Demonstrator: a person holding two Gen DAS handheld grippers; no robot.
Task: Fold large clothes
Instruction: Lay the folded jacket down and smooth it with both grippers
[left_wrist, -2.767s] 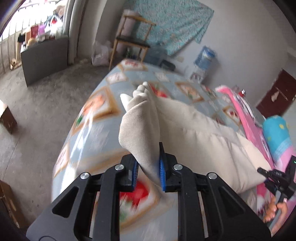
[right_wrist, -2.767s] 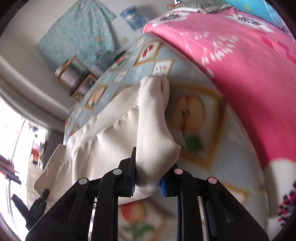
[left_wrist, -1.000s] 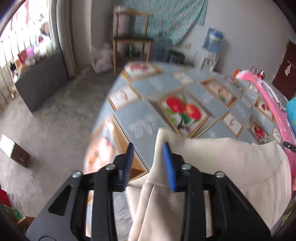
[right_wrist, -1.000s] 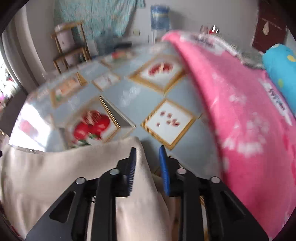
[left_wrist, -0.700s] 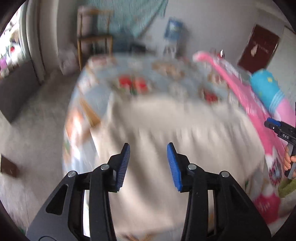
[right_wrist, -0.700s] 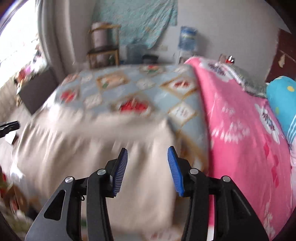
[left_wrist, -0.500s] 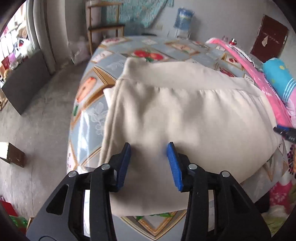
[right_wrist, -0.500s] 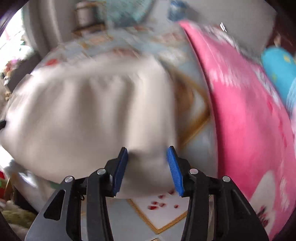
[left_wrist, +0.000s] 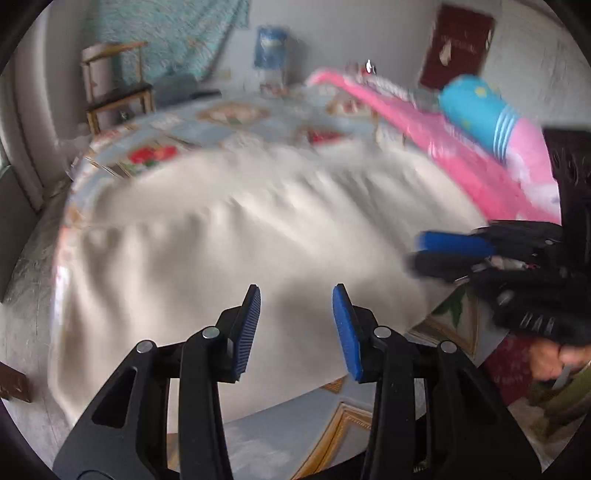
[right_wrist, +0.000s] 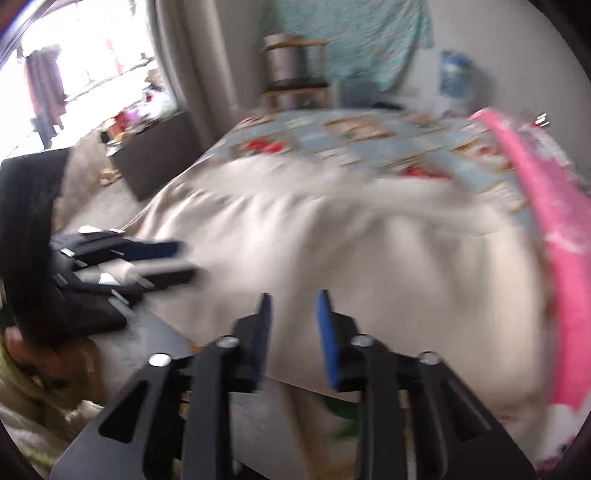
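In the left wrist view, a wooden chair (left_wrist: 114, 99) stands far off to the upper left of the left gripper (left_wrist: 296, 325), against a wall hung with a teal patterned cloth (left_wrist: 166, 40). A blue water bottle (left_wrist: 271, 50) stands on the floor further right. Straight ahead of the gripper, a large cream garment (left_wrist: 258, 236) lies spread flat on a bed covered by a pale blue sheet with framed fruit pictures (left_wrist: 229, 118). The gripper's blue-padded jaws stand moderately apart above the garment's near part, with nothing clamped between them. To its right, the right gripper (left_wrist: 436, 251) reaches in from the side over the garment's right edge, held by a hand (left_wrist: 554, 360). Beyond it lie a pink blanket (left_wrist: 461, 147) and a blue bolster (left_wrist: 476, 110).

In the right wrist view, the left gripper (right_wrist: 166, 262) enters from the left over the garment's (right_wrist: 351, 251) left edge. The right gripper (right_wrist: 294, 321) sits at bottom centre, its jaws narrow and closing just over the garment's near hem; the blur hides whether they pinch any cloth. The pink blanket (right_wrist: 546, 221) runs along the right side.
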